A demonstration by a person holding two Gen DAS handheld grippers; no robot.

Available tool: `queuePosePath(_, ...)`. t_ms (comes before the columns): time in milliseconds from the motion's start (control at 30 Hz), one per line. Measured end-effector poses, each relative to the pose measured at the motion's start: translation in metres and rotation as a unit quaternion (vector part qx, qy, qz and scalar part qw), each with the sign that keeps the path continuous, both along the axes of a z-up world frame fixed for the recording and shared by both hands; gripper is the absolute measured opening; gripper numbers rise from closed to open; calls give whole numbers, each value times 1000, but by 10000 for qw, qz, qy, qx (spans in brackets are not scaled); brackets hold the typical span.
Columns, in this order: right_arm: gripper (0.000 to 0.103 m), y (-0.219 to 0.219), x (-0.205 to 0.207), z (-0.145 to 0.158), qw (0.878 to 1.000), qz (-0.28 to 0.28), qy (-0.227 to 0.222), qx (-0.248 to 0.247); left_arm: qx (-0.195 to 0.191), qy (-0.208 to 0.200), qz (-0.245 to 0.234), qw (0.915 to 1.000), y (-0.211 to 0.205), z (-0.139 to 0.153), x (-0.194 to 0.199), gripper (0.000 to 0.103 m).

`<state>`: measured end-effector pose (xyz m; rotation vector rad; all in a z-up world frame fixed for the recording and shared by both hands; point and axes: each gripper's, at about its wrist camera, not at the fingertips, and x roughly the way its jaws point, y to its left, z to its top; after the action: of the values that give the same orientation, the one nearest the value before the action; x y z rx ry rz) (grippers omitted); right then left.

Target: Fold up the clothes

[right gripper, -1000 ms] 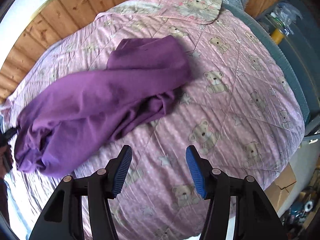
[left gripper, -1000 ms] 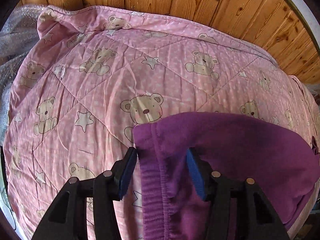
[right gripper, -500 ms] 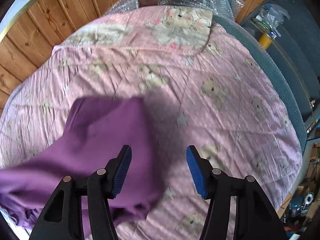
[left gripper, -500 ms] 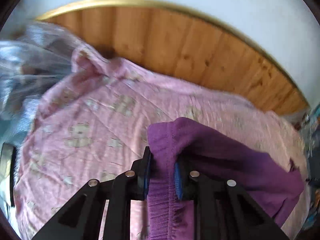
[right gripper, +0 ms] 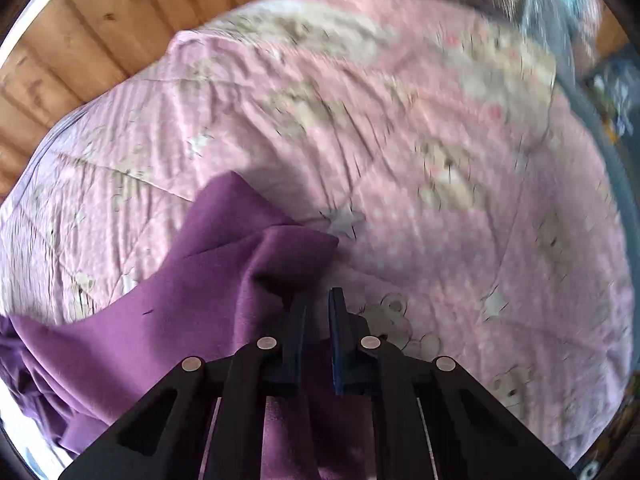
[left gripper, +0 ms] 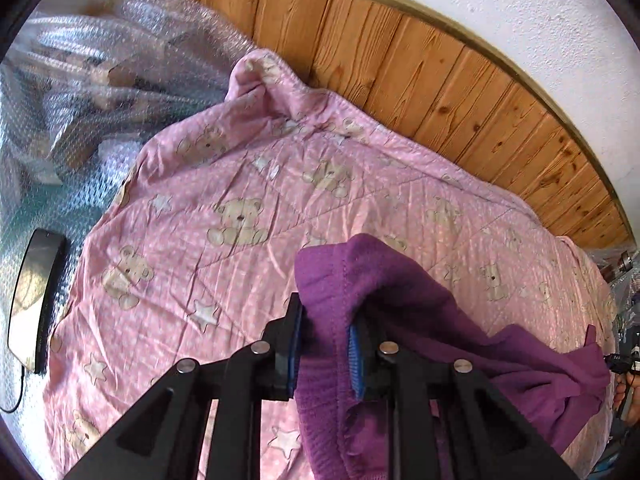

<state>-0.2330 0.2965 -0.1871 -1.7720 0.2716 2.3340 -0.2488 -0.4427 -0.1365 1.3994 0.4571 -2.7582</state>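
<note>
A purple fleece garment (left gripper: 440,332) is lifted above a pink teddy-bear quilt (left gripper: 224,248). My left gripper (left gripper: 324,344) is shut on its ribbed waistband, which bulges up between the blue pads. The cloth trails right toward the other gripper at the frame's edge. In the right wrist view, the same purple garment (right gripper: 192,292) hangs to the left, and my right gripper (right gripper: 316,328) is shut on a corner of it, over the quilt (right gripper: 440,168). This view is motion-blurred.
Wood panelling (left gripper: 440,68) runs behind the bed below a white wall. Bubble wrap (left gripper: 92,72) is heaped at the quilt's far left corner. A dark phone (left gripper: 34,300) with a cable lies left of the quilt.
My left gripper shut on the waistband and raised it off the quilt. My right gripper moved in over the garment's other end and shut on it.
</note>
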Motion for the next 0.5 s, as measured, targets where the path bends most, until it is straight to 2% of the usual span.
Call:
queuePosePath(100,5,1,17,33,9988,-82,479,-104,160,413,-99,9990,-1,19,-3,20)
queuePosePath(167,8,7,29,51,9935,-151,901,-686,219,593,-46,9980,-5,28,-1,20)
queuePosePath(233,20,10,32,50,9867,-199,974,-1282,288,710,197,9969,-15,32,6,20)
queuePosePath(300,56,7,29,35,9896,-228,840,-1144,439,643,540,9955,-26,26,13,20)
queuePosePath(333,59,5,26,24,9923,-263,721,-973,535,553,670,9948,-31,20,16,20)
queuePosePath(367,59,-3,24,11,9947,-230,523,-857,596,464,746,9943,-33,13,18,20)
queuePosePath(400,49,-9,21,1,9960,-119,374,-801,614,389,773,9944,-33,9,20,20)
queuePosePath(433,31,-17,19,-5,9976,67,256,-642,624,330,764,9946,-32,6,21,20)
queuePosePath(467,11,-26,16,-2,9992,219,221,-262,620,311,741,9948,-31,5,21,20)
queuePosePath(500,9,-27,18,14,9989,144,434,-74,614,350,715,9949,-30,9,21,20)
